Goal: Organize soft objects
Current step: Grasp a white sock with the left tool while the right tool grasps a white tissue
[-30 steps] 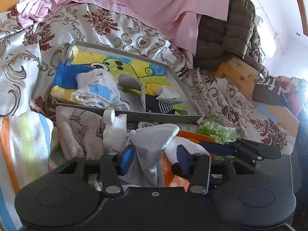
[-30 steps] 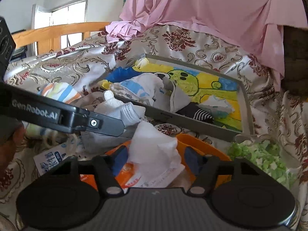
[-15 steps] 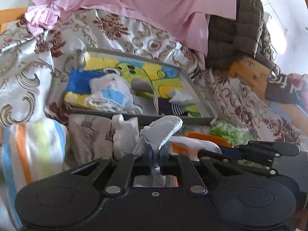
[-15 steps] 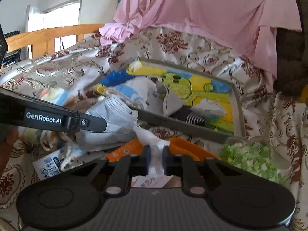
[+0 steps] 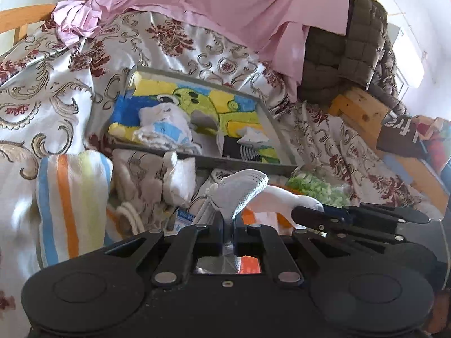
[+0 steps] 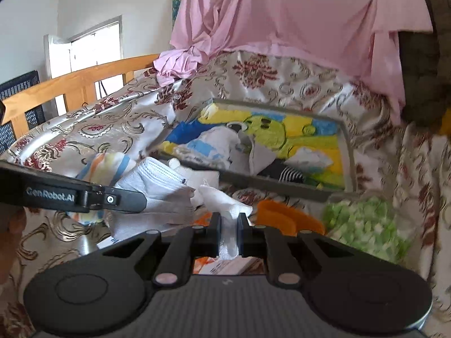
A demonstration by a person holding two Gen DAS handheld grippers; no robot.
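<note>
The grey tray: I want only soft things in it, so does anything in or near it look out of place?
Inside the grey tray I see only cloths and socks on a cartoon towel. Just in front of it lie an orange packet and a clear bag of green pieces, which do not look like soft goods.

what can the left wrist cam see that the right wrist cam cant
Only the left wrist view: a dark garment with white lettering at the far right, the beige printed cloth beside the striped towel, and the left gripper shut on the grey sock.

Only the right wrist view: the window, a wooden bed rail, and the right gripper shut on the white cloth.

Both: the grey tray with the cartoon towel, the pink sheet, the green-flecked bag.
</note>
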